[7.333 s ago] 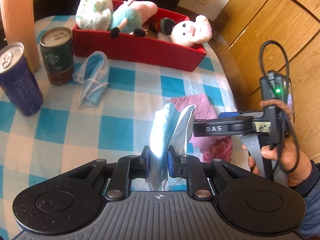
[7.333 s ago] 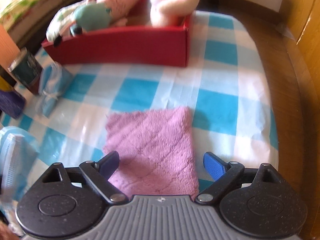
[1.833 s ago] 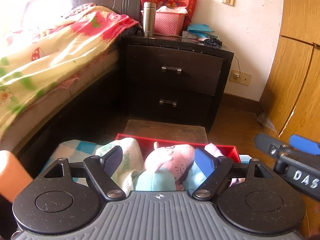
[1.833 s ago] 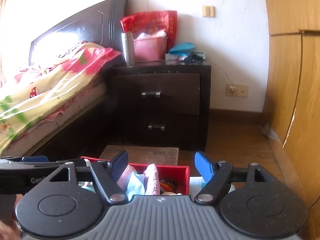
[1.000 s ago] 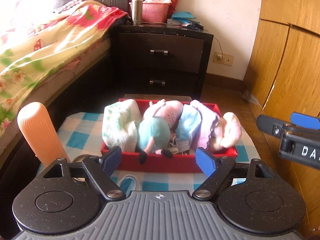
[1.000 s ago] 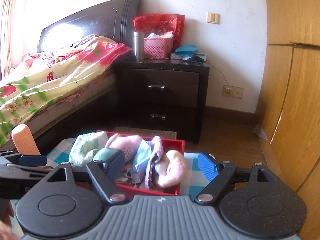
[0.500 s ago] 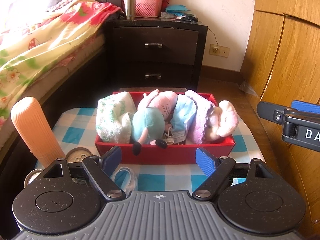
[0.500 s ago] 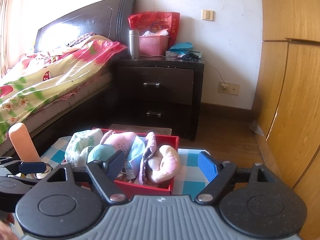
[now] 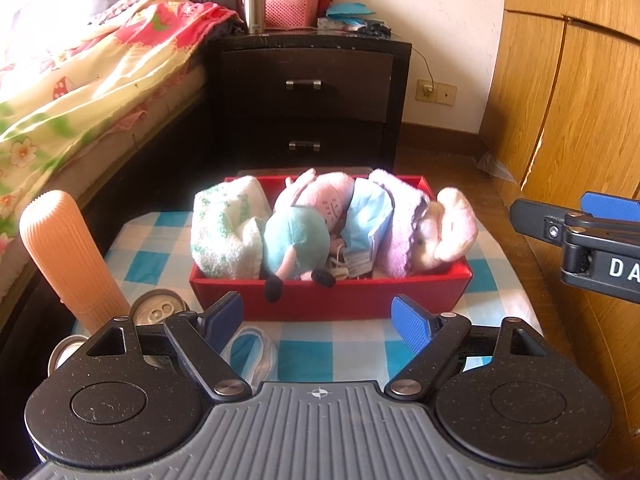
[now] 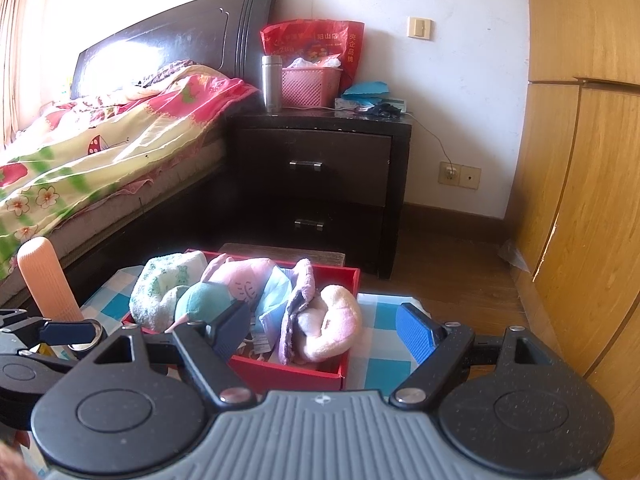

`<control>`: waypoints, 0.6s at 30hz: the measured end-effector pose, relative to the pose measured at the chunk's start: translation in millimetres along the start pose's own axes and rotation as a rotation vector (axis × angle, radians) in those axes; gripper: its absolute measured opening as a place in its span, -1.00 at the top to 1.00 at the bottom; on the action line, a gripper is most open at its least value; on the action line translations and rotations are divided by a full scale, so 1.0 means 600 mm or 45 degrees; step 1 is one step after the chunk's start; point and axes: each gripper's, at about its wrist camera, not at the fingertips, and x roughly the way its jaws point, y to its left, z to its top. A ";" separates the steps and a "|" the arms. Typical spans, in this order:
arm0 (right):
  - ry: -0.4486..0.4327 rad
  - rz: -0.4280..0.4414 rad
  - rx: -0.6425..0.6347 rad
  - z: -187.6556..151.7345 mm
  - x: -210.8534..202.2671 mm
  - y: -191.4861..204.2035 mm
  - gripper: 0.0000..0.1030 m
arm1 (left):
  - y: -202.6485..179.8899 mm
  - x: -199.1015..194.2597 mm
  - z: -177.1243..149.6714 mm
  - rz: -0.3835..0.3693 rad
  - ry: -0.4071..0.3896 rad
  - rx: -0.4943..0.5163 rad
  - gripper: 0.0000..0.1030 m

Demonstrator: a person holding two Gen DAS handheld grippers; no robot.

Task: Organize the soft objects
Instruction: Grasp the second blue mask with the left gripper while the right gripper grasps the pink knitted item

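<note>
A red box (image 9: pixel 332 292) (image 10: pixel 304 374) sits on the blue-checked tablecloth (image 9: pixel 360 344), packed with a green-and-white rolled cloth (image 9: pixel 224 228), a pig plush (image 9: pixel 308 224), a blue face mask (image 9: pixel 368 220), a purple towel (image 9: pixel 400 216) and a white-pink plush (image 9: pixel 452 232). My left gripper (image 9: pixel 318 318) hangs open in front of the box with nothing between its fingers. A second blue face mask (image 9: pixel 252 352) lies on the cloth just under its left finger. My right gripper (image 10: pixel 324 328) is open too, empty, short of the box's right end; it shows at the right edge of the left wrist view.
A ribbed orange cylinder (image 9: pixel 68 260) and two drink cans (image 9: pixel 160 312) stand at the table's left. Behind the table are a dark nightstand (image 9: pixel 316 96) and a bed (image 9: pixel 80 80). Wooden wardrobe doors (image 9: pixel 568 120) run along the right.
The left gripper has tilted down a little and drawn back, so more of the tablecloth, the cans and the loose mask show. The right gripper has stayed put.
</note>
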 end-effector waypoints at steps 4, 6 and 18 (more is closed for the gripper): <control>0.059 0.030 0.012 -0.027 -0.005 -0.005 -0.15 | 0.018 0.015 -0.019 -0.018 0.088 -0.005 -0.57; 0.106 0.059 0.021 -0.043 -0.006 -0.006 -0.15 | 0.034 0.030 -0.029 -0.030 0.157 -0.019 -0.57; 0.303 0.170 0.029 -0.116 -0.010 0.006 -0.15 | 0.095 0.129 -0.035 0.008 0.341 -0.196 -0.53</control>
